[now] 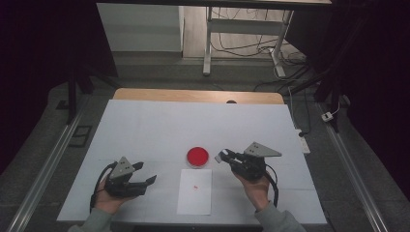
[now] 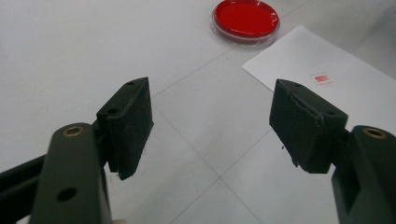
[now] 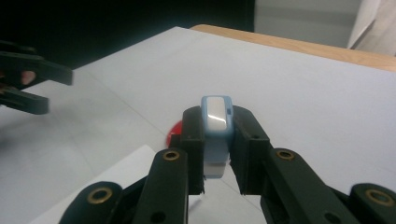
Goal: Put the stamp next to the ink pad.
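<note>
Blue-white stamp (image 3: 215, 135) — clamped in right gripper (image 3: 217, 140) — seen close.

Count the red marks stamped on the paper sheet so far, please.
1. A single small red mark sits near the middle of the paper sheet, just in front of the red ink pad. Fainter ones could escape these views.

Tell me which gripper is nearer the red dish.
Right. The right gripper, shut on a small blue-and-white stamp, sits just beside the red dish; the left gripper, open, hangs farther off.
</note>
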`<state>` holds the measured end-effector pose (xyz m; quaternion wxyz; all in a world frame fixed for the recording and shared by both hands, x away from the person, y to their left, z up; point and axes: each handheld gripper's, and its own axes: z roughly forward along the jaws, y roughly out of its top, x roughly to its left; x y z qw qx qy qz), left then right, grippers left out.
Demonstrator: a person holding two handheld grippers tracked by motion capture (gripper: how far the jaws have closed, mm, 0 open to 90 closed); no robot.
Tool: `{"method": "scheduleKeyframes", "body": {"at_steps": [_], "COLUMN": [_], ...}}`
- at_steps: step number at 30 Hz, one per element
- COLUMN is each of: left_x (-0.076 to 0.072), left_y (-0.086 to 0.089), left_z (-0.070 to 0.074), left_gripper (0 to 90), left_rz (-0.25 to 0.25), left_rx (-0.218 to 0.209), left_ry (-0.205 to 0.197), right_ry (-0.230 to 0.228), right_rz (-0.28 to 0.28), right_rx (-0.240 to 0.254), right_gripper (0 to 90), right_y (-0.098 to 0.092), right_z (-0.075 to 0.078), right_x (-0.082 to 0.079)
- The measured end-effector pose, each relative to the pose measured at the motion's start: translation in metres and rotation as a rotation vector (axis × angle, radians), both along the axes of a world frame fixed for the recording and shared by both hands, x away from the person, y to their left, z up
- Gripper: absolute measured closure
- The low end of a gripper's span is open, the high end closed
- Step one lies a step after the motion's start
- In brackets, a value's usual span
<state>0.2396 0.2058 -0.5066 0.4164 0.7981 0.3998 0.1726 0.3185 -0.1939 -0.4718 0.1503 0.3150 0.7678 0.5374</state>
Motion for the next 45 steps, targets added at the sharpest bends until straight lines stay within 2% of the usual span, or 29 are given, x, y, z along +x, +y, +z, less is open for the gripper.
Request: {"method": "scheduleKeyframes", "body": {"at_steps": [14,19,25,28,35,45], "left_x": [-0.003,-0.004,-0.003,-0.002,-0.002,-0.002], "left_y": [0.007,0.005,0.005,0.005,0.005,0.005], "left_z": [-0.003,-0.002,-0.004,-0.004,-0.005,-0.005], "left_gripper": [30.4,30.3,30.4,30.4,30.4,30.4], "left_rz": [0.008,0.000,-0.005,-0.005,-0.010,-0.012], "left_rx": [0.004,0.010,0.009,0.008,0.014,0.016], "left_ry": [0.006,0.007,0.018,0.020,0.025,0.029], "right_ry": [-0.023,-0.009,0.004,0.006,0.022,0.031], "right_rz": [-0.057,-0.070,-0.059,-0.047,-0.013,-0.001], "right_rx": [-0.090,-0.114,-0.156,-0.157,-0.213,-0.221], "right_gripper": [75.8,75.8,75.8,75.7,75.7,75.0], "right_y": [-0.016,-0.018,-0.011,-0.005,0.009,0.013], "right_z": [-0.008,-0.014,-0.024,-0.029,-0.039,-0.042], "right_x": [0.010,0.015,0.020,0.023,0.026,0.027]}}
